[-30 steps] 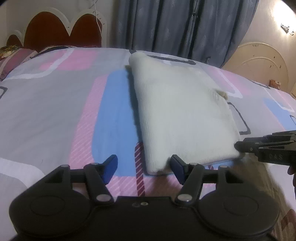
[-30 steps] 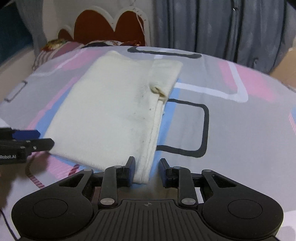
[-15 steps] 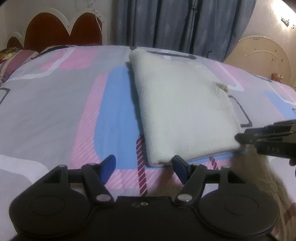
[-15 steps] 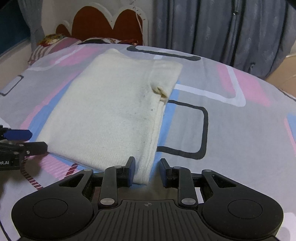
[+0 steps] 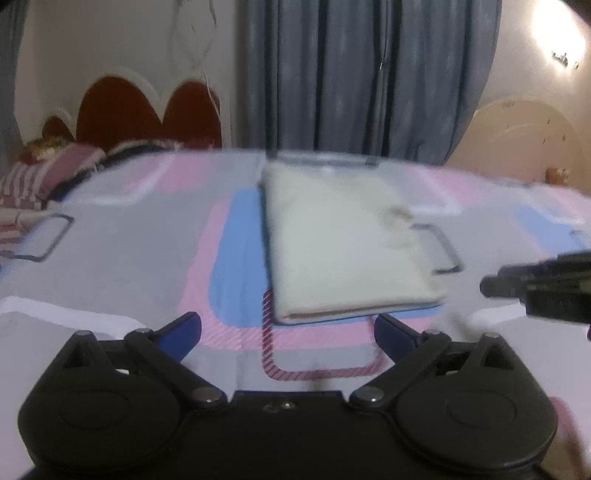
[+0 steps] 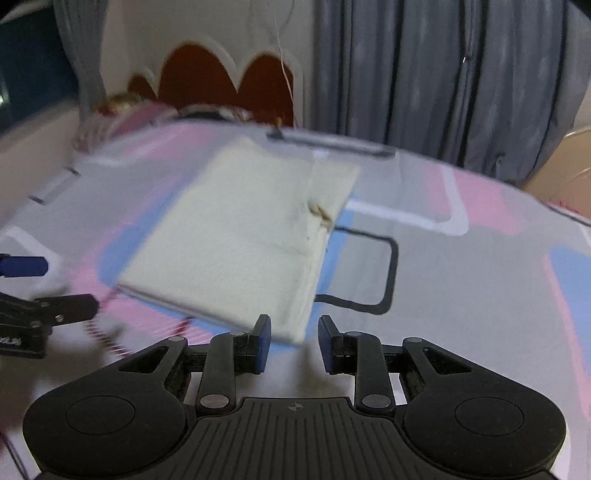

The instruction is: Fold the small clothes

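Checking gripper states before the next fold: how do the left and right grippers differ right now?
The left gripper is spread wide, its blue pads well apart; the right gripper has a narrower gap. The left sits back from the folded cream garment's near edge; the right brackets its near corner. Both are open, holding nothing, low over the bedsheet.

Bedroom, frames blurred. Bed [image 5: 110, 258] fills lower view; bedsheet [image 6: 480, 295] grey with pink and blue blocks, white and black outline rectangles. Headboard [image 5: 147, 110] dark red, scalloped, white trim, against cream wall [image 5: 92, 44]. Striped maroon pillow [image 5: 37, 173] at head of bed, left. Grey-blue curtains [image 5: 351, 74] closed behind bed. Thin cord [image 6: 280, 55] hanging down wall near headboard. Wall lamp [image 5: 554, 33] lit, upper right. Cream arched panel [image 5: 517, 136] far right, type unclear.
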The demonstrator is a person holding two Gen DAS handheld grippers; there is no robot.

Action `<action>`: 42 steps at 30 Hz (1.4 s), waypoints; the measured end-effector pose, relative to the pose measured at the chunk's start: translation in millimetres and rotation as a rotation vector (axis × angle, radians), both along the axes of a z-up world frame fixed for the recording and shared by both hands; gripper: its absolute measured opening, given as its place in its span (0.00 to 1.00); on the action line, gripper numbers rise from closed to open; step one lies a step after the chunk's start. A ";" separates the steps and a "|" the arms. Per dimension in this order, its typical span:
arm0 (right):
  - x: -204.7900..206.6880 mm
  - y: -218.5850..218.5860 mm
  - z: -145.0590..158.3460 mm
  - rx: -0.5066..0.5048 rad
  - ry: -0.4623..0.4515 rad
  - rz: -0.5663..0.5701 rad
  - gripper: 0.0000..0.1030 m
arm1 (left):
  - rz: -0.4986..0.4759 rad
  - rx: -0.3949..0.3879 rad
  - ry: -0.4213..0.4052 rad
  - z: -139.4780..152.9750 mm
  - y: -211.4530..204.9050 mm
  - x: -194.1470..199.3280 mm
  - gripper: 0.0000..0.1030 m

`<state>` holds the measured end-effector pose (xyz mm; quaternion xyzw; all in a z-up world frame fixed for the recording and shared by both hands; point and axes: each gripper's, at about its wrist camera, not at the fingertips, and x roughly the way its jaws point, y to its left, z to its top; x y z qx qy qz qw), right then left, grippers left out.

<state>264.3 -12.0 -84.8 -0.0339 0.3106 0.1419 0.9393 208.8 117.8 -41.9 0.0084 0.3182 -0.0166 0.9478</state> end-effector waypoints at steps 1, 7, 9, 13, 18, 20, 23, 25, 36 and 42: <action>-16.8 -3.5 7.9 0.011 -0.014 0.002 0.26 | 0.006 -0.008 -0.020 7.0 -3.0 -10.9 0.98; -103.6 -16.2 47.7 0.066 -0.081 -0.013 0.54 | 0.050 -0.058 -0.129 50.7 -12.7 -82.4 1.00; -130.5 -16.9 60.7 0.076 -0.129 -0.017 0.90 | 0.025 -0.034 -0.124 60.8 -20.0 -99.9 1.00; -178.9 -13.0 82.3 0.045 -0.196 -0.022 0.92 | -0.011 0.025 -0.146 77.9 -36.5 -138.7 1.00; -223.1 -18.3 92.3 0.058 -0.225 -0.068 1.00 | -0.006 0.024 -0.176 89.8 -46.3 -175.3 1.00; -235.8 -20.4 93.4 0.076 -0.219 -0.077 1.00 | -0.011 0.022 -0.181 91.3 -47.6 -183.2 1.00; -251.7 -20.5 96.1 0.089 -0.215 -0.076 1.00 | -0.015 0.024 -0.193 94.1 -48.8 -192.9 1.00; -260.5 -18.6 99.2 0.090 -0.218 -0.077 1.00 | -0.014 0.018 -0.199 96.0 -48.9 -198.9 1.00; -274.4 -7.0 109.3 0.082 -0.252 -0.068 1.00 | -0.002 0.004 -0.222 101.4 -43.9 -212.1 1.00; -274.9 -7.4 112.5 0.081 -0.263 -0.061 1.00 | -0.001 0.003 -0.236 104.0 -44.5 -211.2 1.00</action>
